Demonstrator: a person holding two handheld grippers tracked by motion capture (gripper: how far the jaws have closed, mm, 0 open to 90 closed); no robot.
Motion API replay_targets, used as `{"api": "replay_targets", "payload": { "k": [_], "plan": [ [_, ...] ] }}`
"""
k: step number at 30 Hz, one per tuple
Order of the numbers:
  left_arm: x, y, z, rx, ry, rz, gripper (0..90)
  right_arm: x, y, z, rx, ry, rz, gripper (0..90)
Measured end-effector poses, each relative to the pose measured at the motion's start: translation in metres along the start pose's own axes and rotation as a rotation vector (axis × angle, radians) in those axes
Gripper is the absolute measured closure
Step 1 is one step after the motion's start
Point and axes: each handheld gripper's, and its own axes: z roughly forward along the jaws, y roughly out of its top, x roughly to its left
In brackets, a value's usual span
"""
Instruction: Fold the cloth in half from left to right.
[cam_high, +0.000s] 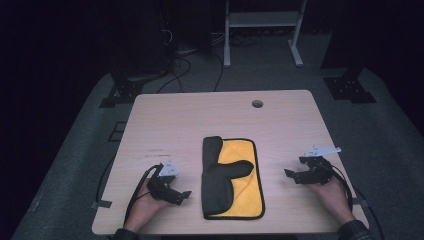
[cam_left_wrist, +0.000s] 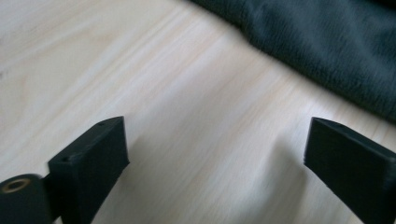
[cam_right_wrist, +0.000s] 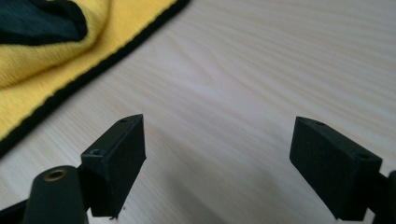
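Note:
A yellow cloth with a black hem (cam_high: 246, 181) lies at the middle of the table, its dark grey side (cam_high: 216, 180) folded over the left half. My left gripper (cam_high: 184, 196) rests open on the wood just left of the cloth, nothing between its fingers. In the left gripper view the dark fabric (cam_left_wrist: 327, 51) lies beyond the gripper (cam_left_wrist: 215, 154). My right gripper (cam_high: 291, 175) is open to the right of the cloth, apart from it. The right gripper view shows the yellow fabric and hem (cam_right_wrist: 56, 70) ahead to the left of that gripper (cam_right_wrist: 217, 156).
The light wooden table (cam_high: 165, 125) has a round cable hole (cam_high: 257, 104) near its far edge. Bare wood lies on both sides of the cloth. Cables trail from both grippers off the near corners. A white frame (cam_high: 262, 22) stands on the floor beyond.

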Motion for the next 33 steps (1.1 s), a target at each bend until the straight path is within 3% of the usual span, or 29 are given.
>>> {"api": "replay_targets", "payload": {
  "k": [4, 7, 23, 27, 33],
  "plan": [
    [0.003, -0.006, -0.002, -0.002, 0.023, 0.011, 0.0, 0.006, 0.010, 0.004, -0.015, 0.032, -0.020, 19.6],
    [0.006, -0.014, -0.002, -0.071, 0.020, 0.023, 0.0, 0.010, 0.018, 0.008, -0.022, 0.046, -0.035, 20.1],
    [0.007, -0.014, -0.002, -0.072, 0.041, 0.002, 0.0, 0.041, 0.063, 0.027, -0.096, 0.159, -0.095, 27.6],
    [0.007, -0.012, 0.000, -0.071, 0.038, 0.006, 0.0, 0.052, 0.070, 0.036, -0.071, 0.187, -0.118, 29.5],
    [0.007, -0.011, 0.001, -0.073, 0.037, 0.003, 0.0, 0.067, 0.081, 0.044, -0.090, 0.239, -0.137, 36.0]
  ]
}}
